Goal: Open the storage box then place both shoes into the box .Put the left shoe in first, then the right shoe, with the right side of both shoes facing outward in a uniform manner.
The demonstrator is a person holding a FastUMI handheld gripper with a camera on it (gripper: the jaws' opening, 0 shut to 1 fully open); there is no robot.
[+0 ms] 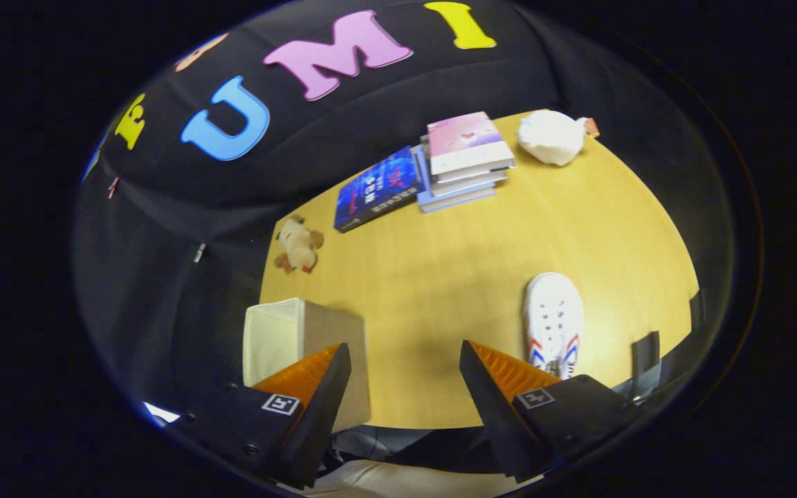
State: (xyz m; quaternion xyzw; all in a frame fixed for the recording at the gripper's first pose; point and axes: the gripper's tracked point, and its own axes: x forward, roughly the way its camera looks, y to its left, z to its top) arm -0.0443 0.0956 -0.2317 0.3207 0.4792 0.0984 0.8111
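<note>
- The hand-held gripper (405,360) hangs released above the bench (440,277), gripping nothing.
- The storage box (301,346) at the near left corner likely needs opening before the shoe (553,325).

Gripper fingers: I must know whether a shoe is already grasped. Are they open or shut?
Open. The gripper fingers stand wide apart over bare table; the white shoe lies beside them.

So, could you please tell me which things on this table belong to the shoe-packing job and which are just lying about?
Job: storage box; white shoe; gripper, open, fingers apart with nothing between them.
Lying about: stacked books; blue book; plush toy; white bundle.
</note>
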